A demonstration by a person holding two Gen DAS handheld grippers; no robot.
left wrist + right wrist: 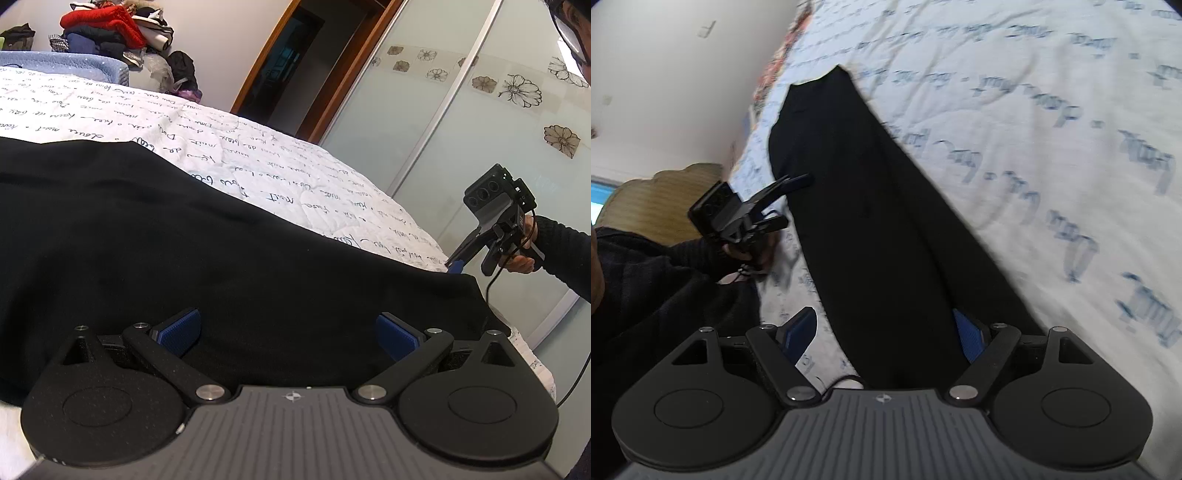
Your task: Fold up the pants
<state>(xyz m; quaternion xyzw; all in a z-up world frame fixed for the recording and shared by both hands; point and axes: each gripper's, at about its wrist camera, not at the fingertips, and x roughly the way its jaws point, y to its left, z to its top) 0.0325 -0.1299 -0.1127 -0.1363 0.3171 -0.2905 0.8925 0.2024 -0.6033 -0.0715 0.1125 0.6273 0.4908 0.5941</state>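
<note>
Black pants (184, 236) lie flat on the bed (258, 140), stretched long from near to far in the right wrist view (871, 206). My left gripper (288, 334) is open just above the pants near their edge, blue pads wide apart and empty; it also shows in the right wrist view (798, 181). My right gripper (886, 332) is open over the near end of the pants, one pad over the sheet and one over the cloth. In the left wrist view the right gripper (456, 264) hovers by the pants' far right corner.
The bed has a white quilt with blue handwriting print (1034, 129). A pile of clothes (114, 29) sits beyond the bed. A frosted sliding wardrobe door with flowers (480, 110) and a doorway (295, 55) stand to the right. A wooden headboard (657, 195) is at the left.
</note>
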